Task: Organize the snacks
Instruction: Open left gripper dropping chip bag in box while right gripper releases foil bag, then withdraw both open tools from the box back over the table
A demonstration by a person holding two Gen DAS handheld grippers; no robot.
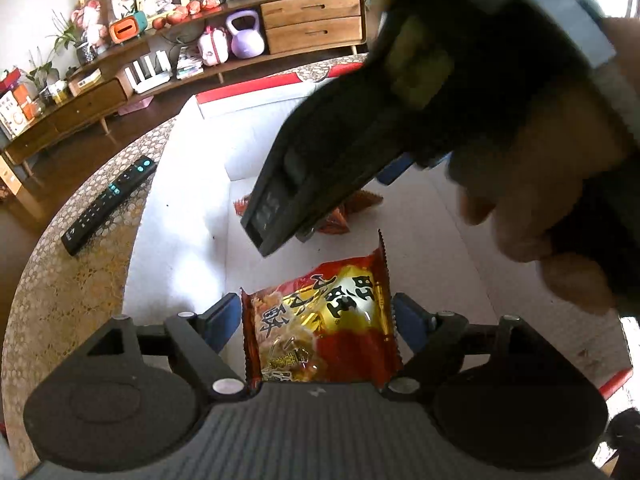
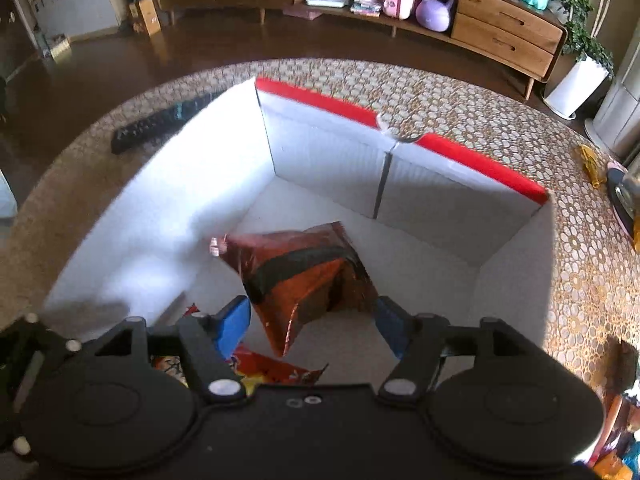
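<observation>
A white box with red rim stands open on the round patterned table. My left gripper is shut on a red and gold snack packet, its blue pads pressing the packet's side edges over the box. My right gripper hangs inside the box, shut on a dark red and orange packet that tilts corner-down. In the left wrist view a hand holds the right gripper above an orange packet. The red and gold packet shows under the right gripper.
A black remote lies on the table left of the box. A yellow item and a plate sit at the table's right edge, with more packets at the near right. A wooden cabinet runs along the far wall.
</observation>
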